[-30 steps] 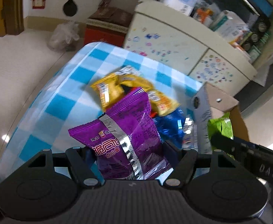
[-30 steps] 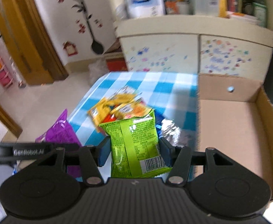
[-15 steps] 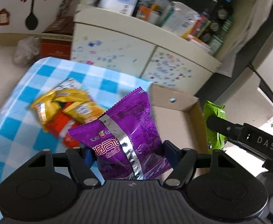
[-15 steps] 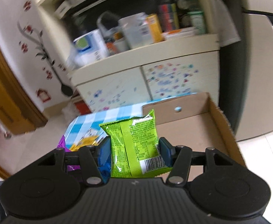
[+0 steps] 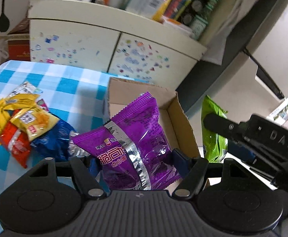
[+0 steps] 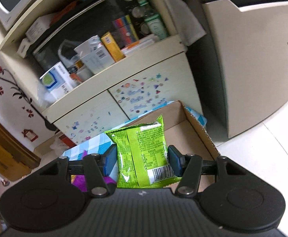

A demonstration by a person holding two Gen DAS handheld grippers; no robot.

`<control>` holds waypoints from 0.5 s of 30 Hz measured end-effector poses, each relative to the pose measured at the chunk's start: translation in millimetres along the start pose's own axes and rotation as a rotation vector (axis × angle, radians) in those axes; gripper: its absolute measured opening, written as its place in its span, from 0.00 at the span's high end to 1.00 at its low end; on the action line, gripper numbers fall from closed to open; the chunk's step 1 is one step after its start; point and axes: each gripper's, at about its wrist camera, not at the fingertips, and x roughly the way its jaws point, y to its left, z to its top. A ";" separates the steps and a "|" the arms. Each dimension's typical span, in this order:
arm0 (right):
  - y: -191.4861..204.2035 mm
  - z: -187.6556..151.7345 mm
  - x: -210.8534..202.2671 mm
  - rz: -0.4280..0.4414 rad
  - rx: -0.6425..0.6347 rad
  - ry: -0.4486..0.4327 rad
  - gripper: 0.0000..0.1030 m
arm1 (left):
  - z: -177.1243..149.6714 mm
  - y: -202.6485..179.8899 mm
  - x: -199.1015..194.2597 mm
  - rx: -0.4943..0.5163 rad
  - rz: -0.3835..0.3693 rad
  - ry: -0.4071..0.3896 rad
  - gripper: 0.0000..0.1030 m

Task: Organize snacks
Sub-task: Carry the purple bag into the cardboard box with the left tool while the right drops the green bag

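Observation:
My left gripper is shut on a purple snack packet, held upright above the near left part of an open cardboard box. My right gripper is shut on a green snack packet, hanging over the same cardboard box. In the left wrist view the green packet and the right gripper's black body show just right of the box. A heap of yellow, red and blue snack packets lies on the blue-checked tablecloth left of the box.
A cream cabinet with stickered doors stands just behind the table, its shelf crowded with boxes and jars. A pale fridge rises to the right of the box. A red box sits on the floor at the left.
Both grippers have swung right, from over the snack heap to over the cardboard box, each still holding its packet. The right gripper has rolled and tilted upward.

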 end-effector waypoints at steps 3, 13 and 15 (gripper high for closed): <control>-5.1 1.9 2.2 -0.011 0.025 0.004 0.45 | -0.6 -7.4 9.8 0.019 -0.003 0.010 0.26; -25.1 2.3 17.3 -0.051 0.165 0.064 0.38 | -0.3 -15.5 27.6 0.058 0.040 0.015 0.14; -27.3 2.1 17.7 -0.053 0.182 0.062 0.34 | 0.9 -14.4 24.1 0.063 0.040 0.000 0.13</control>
